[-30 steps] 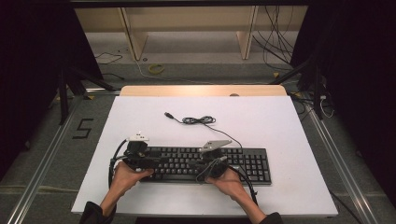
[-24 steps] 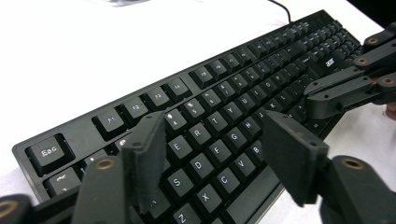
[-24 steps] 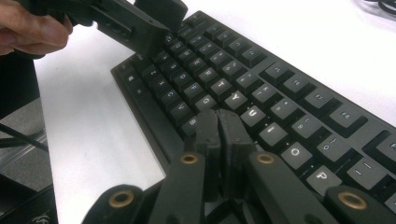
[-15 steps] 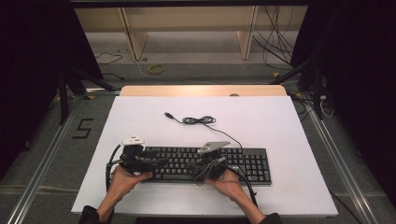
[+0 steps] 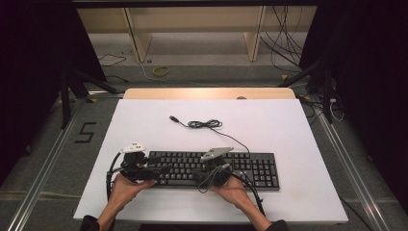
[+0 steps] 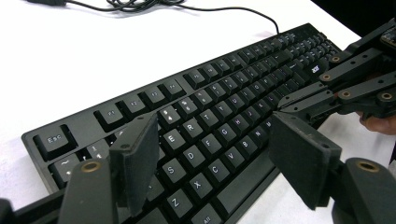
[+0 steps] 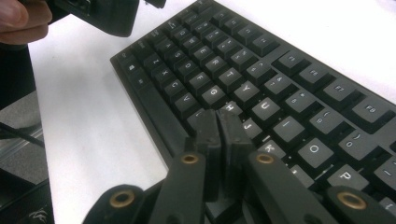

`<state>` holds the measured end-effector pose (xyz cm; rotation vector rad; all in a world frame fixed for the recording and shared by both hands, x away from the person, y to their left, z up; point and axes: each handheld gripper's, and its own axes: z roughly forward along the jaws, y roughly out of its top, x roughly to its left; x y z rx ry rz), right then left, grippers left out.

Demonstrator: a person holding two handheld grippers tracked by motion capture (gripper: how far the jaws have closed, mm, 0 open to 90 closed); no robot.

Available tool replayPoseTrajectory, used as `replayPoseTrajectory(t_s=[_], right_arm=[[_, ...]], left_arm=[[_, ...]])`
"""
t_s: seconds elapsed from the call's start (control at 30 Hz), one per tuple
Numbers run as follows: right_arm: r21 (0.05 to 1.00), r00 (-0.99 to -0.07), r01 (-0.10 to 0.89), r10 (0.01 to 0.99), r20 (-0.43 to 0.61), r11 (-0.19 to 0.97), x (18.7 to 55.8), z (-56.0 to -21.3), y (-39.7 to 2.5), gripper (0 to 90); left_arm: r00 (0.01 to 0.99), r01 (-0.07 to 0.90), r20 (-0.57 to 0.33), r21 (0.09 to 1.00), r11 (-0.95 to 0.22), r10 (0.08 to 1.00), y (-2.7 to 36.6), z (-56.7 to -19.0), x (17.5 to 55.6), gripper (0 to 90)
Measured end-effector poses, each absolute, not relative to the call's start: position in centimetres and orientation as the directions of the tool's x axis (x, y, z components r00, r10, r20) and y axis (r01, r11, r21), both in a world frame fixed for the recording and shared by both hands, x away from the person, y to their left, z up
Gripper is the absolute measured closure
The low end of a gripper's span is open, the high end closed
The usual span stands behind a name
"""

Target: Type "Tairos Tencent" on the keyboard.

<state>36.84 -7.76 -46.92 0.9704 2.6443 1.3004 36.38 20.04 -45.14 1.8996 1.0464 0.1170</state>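
While lying flat along the near edge of the white table (image 5: 288, 125), stretching lengthwise between both hands: black keyboard (image 5: 250, 166), cable (image 5: 207, 124) trailing off behind toward the table's middle. Hovering over its left end, jaws spread wide above the letter keys: left gripper (image 6: 210, 158). Sitting over the middle rows near H and J, jaws pressed together with nothing between, tips just at the keycaps: right gripper (image 7: 223, 122).

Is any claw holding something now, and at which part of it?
Nothing is held. The left claw stands open over the keyboard; the right claw is shut with nothing between its jaws, tips at the keys.
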Motion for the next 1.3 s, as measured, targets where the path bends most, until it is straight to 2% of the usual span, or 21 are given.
replayPoseTrajectory(t_s=[0.77,1.03,1.2,1.3], right_arm=[[0.711,-0.805,0.517,0.553,0.216,0.477,37.2,-48.1,-6.4,89.5],[0.708,-0.813,0.493,0.558,0.166,0.506,36.9,-48.4,-5.9,90.0],[0.707,-0.802,0.515,0.565,0.196,0.486,37.0,-48.3,-6.0,90.0],[0.722,-0.803,0.516,0.555,0.219,0.461,37.0,-48.1,-6.3,83.3]], left_arm=[[0.637,0.614,-0.320,0.761,-0.210,0.702,20.2,-45.5,35.9,31.4],[0.641,0.613,-0.312,0.758,-0.222,0.701,20.2,-45.6,36.0,31.8],[0.638,0.617,-0.313,0.755,-0.223,0.704,20.1,-45.7,36.0,32.2],[0.638,0.617,-0.312,0.754,-0.226,0.704,20.2,-45.8,36.1,32.8]])
